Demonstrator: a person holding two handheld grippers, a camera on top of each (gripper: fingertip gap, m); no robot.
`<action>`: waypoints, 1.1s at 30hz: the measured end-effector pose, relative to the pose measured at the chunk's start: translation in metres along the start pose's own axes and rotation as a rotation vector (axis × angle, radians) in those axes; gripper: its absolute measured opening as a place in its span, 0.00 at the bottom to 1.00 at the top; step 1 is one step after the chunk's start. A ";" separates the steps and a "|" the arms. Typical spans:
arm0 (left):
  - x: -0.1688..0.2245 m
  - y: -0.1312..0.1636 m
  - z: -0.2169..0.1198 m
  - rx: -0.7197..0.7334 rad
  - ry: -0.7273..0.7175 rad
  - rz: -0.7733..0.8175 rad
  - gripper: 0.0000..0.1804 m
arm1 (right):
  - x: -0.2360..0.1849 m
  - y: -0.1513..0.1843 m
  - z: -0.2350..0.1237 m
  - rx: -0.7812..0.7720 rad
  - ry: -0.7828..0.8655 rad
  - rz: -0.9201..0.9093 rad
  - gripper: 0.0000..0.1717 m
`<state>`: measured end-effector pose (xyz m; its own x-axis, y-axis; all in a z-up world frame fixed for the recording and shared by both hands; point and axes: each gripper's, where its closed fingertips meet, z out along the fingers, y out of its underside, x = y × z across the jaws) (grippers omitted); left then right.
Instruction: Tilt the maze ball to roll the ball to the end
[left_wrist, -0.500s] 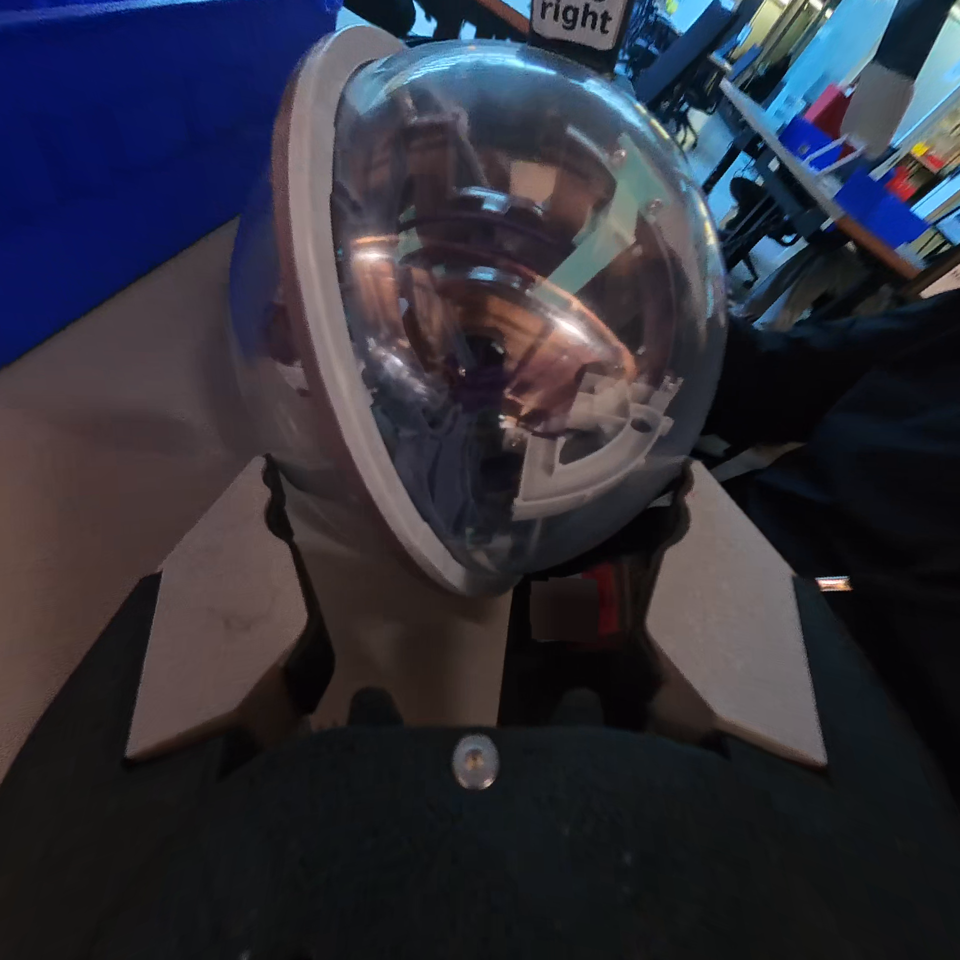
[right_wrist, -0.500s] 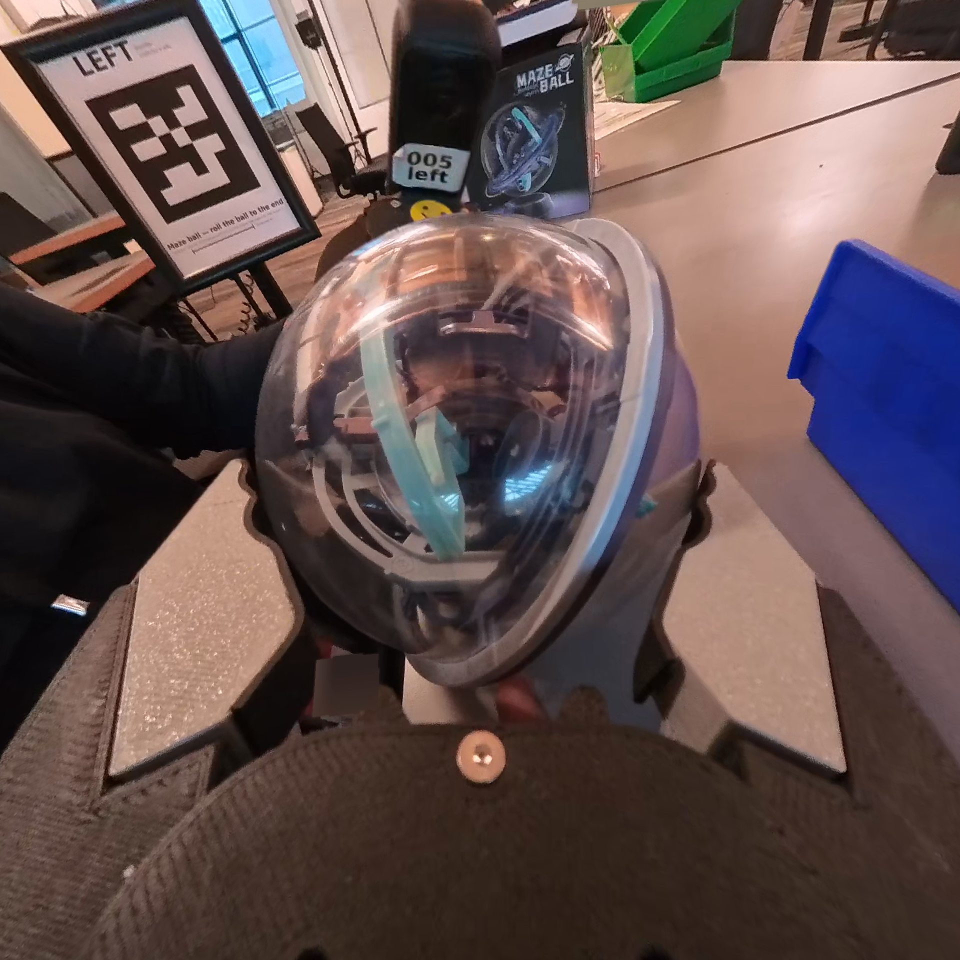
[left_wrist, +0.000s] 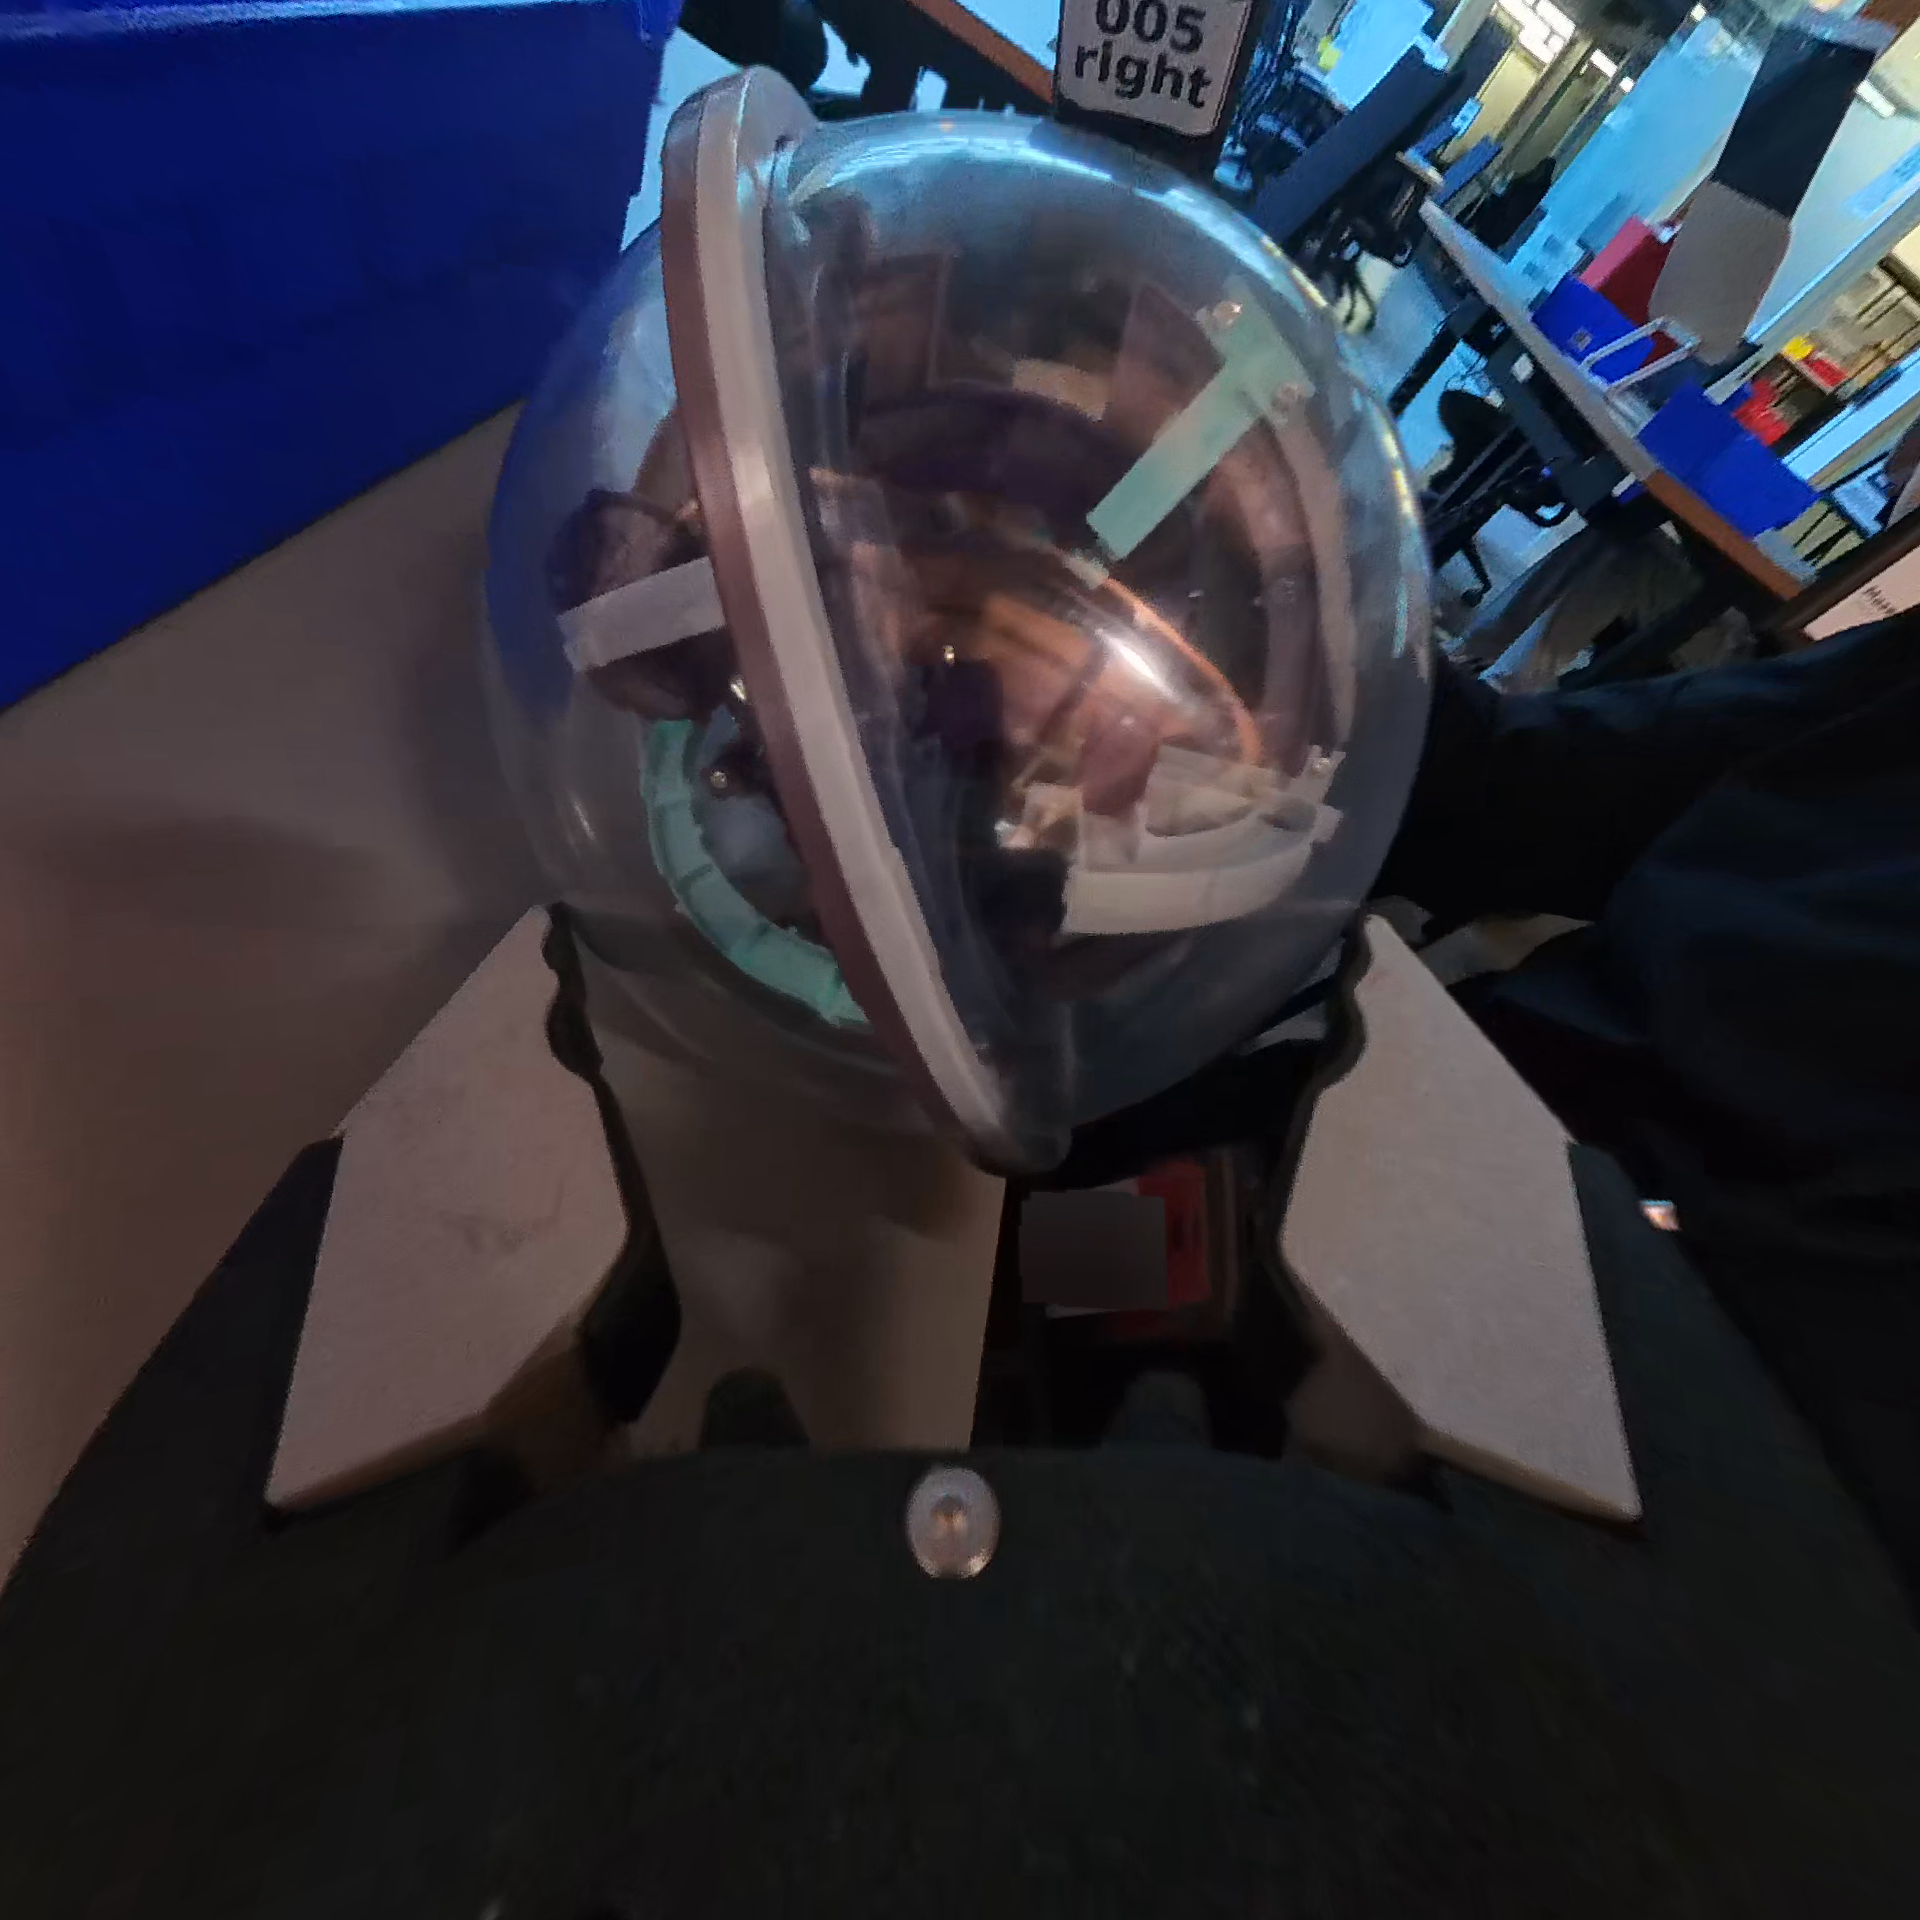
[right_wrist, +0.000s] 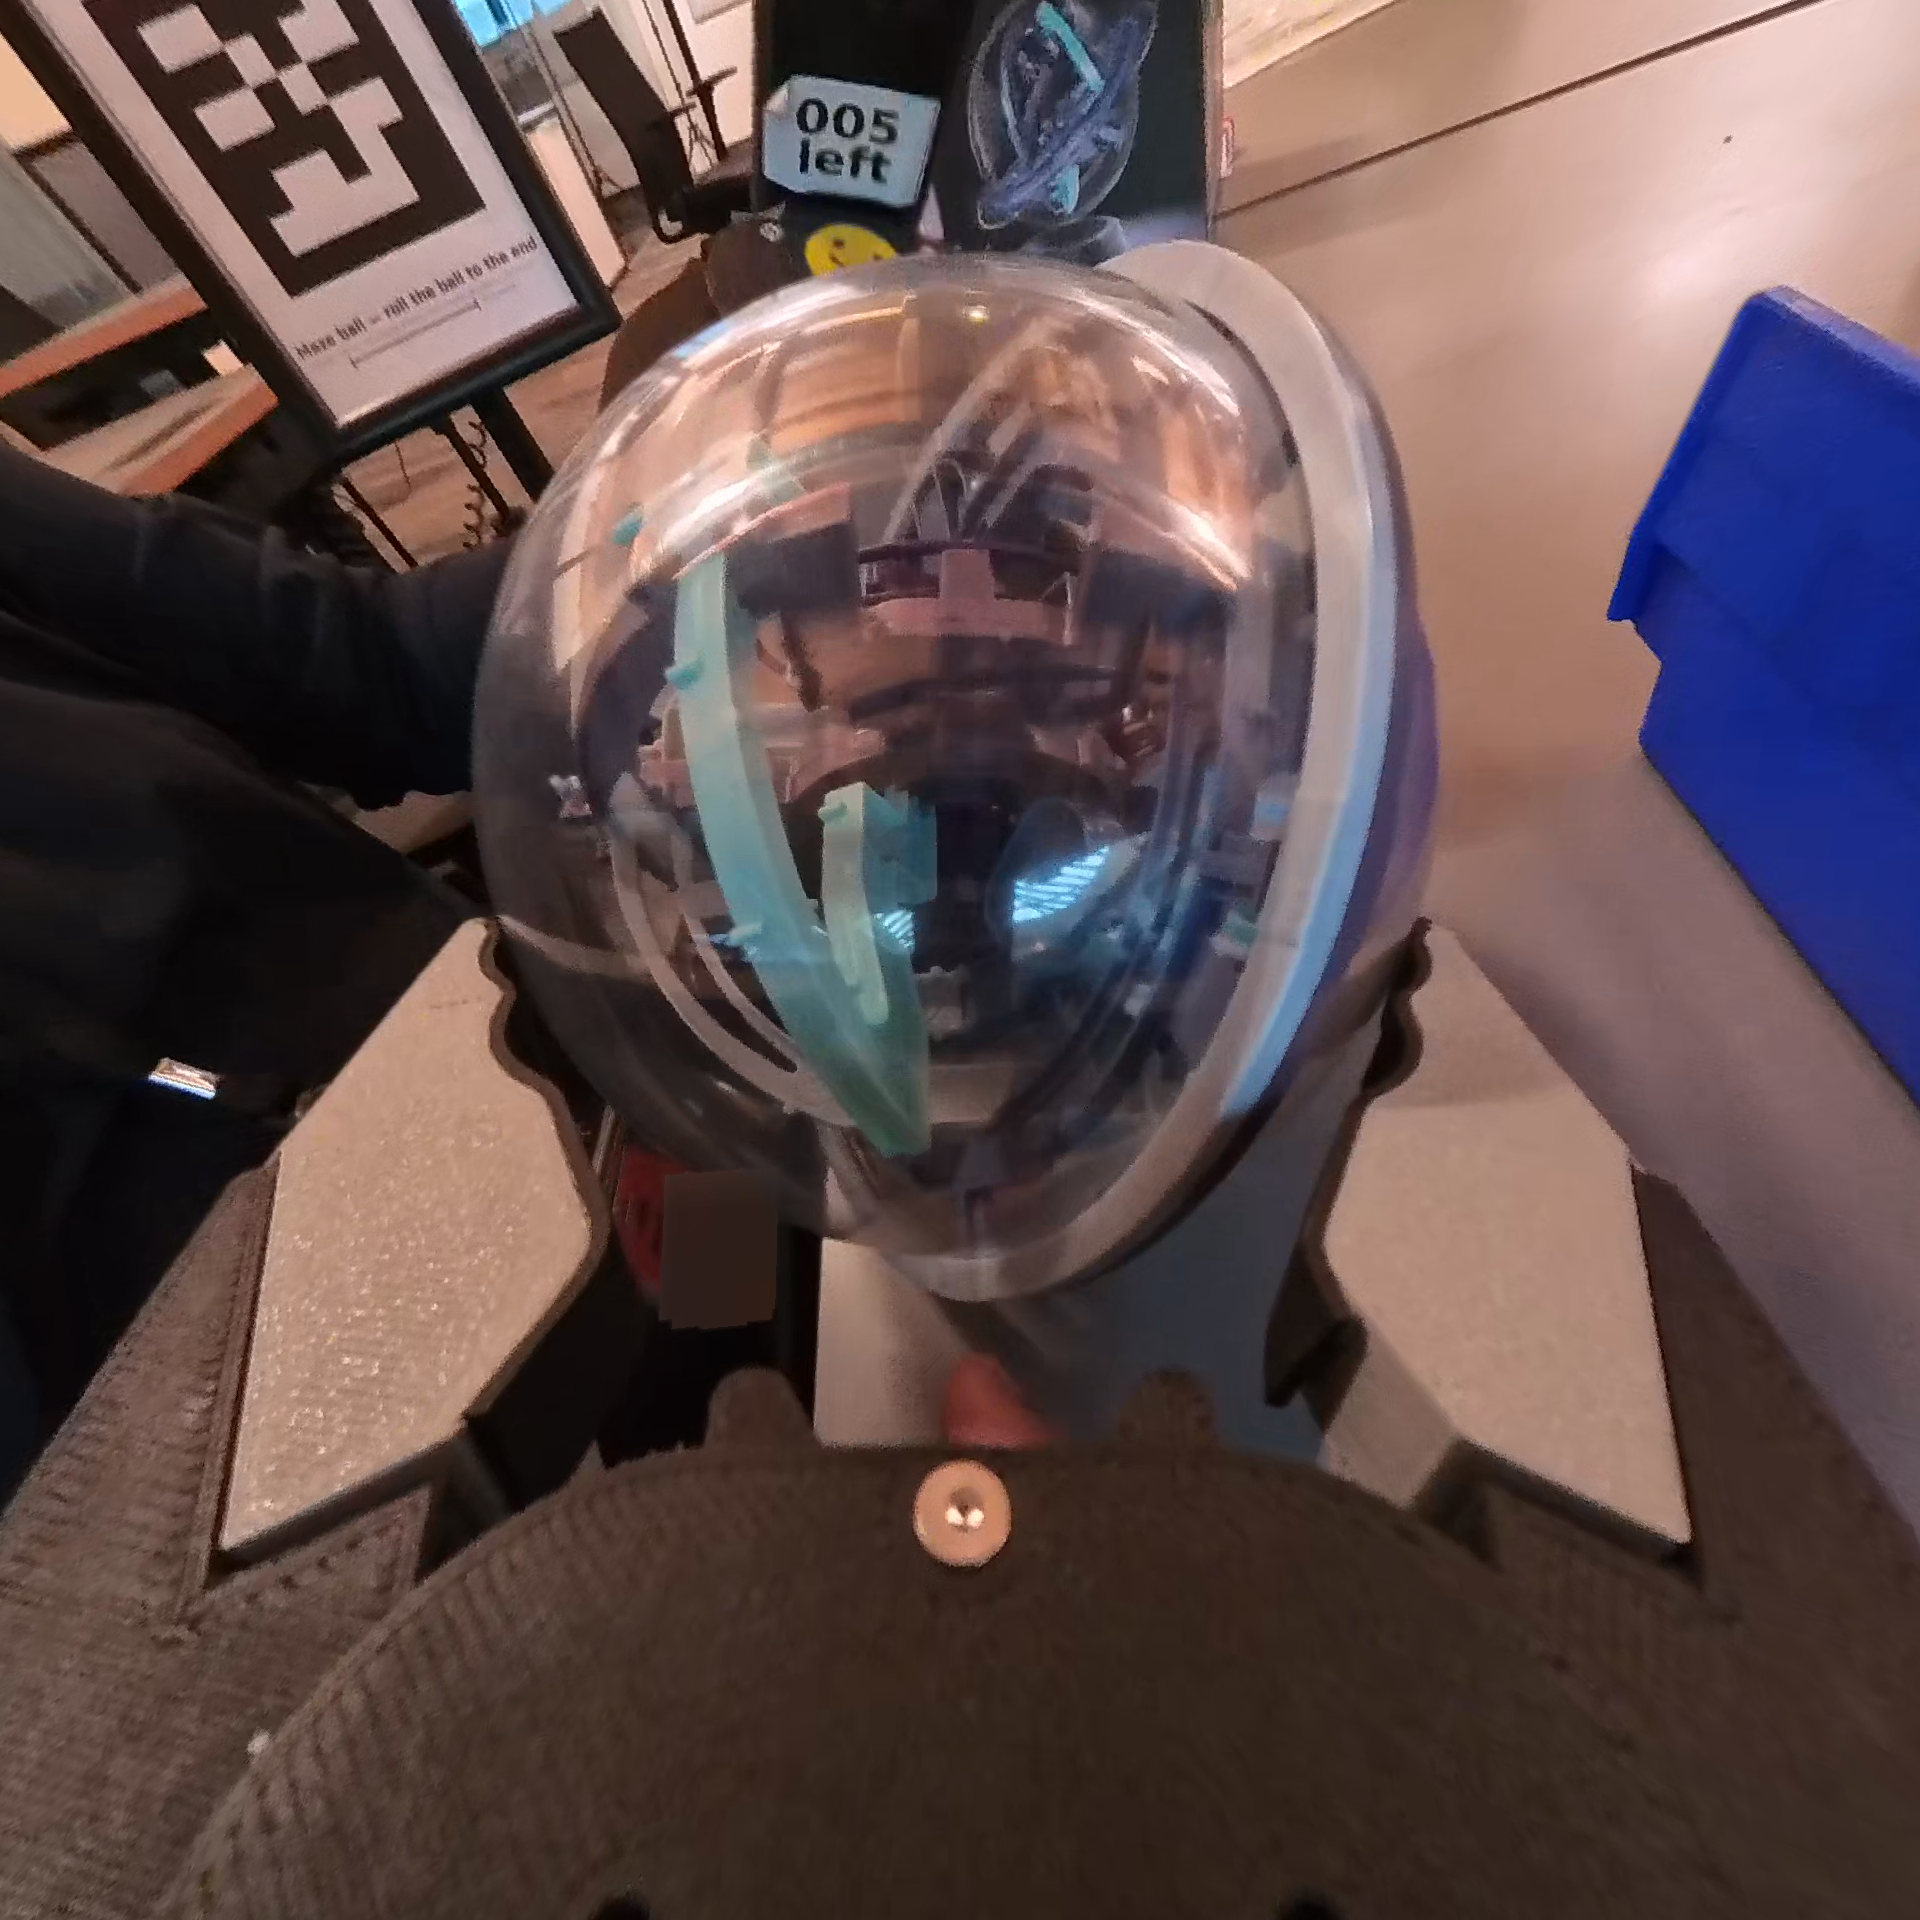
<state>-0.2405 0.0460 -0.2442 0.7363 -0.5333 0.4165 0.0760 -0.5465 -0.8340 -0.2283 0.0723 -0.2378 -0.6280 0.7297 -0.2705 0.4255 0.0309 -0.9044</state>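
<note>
**Maze ball clamped between two facing grippers, seam ring tilted**

Left wrist view: the maze ball (left_wrist: 966, 623), a clear sphere with grey, teal and purple tracks inside, fills the space between the fingers of the left gripper (left_wrist: 951, 935). Both scalloped fingertips (left_wrist: 566, 997) lie against the lower flanks of the sphere, so this gripper is spread wide yet closed on the ball. The right gripper (right_wrist: 956, 956) has the same hold from the opposite side: its fingertips (right_wrist: 1397, 997) press the sphere low on either flank. Each view shows the other gripper's labelled body rising directly behind the ball, so the two face each other with the sphere between them, lifted clear of the tan table (right_wrist: 1558, 312).

The relation that matters is the ball's tilt. Its pale seam ring (left_wrist: 790, 665) runs steeply, from upper left to lower right in the left wrist view, and appears down the right edge in the right wrist view (right_wrist: 1340, 727). The line joining the two grippers runs through the sphere, so rolling both wrists together should turn it about that line, while raising one gripper should tip it the other way. Neither hand is nearer; both must move together. The small rolling ball cannot be picked out among the reflections, so how far along the track it is remains unclear.

A blue bin (right_wrist: 1787, 644) sits on the table to the right, and a dark sleeve (left_wrist: 1714, 790) is on the person's side.
</note>
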 end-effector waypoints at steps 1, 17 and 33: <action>0.001 0.001 0.000 -0.011 -0.002 -0.002 0.76 | -0.001 0.000 0.000 -0.008 0.004 -0.004 0.90; -0.010 0.006 0.000 -0.041 -0.079 0.077 0.76 | 0.008 -0.021 0.003 0.125 0.048 0.032 0.91; -0.016 0.007 -0.009 0.000 -0.039 0.084 0.70 | 0.013 -0.022 -0.010 0.177 -0.004 0.045 0.82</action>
<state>-0.2581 0.0450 -0.2539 0.7660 -0.5513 0.3306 0.0131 -0.5008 -0.8655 -0.2395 0.0876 -0.2180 -0.6133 0.7250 -0.3134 0.3327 -0.1227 -0.9350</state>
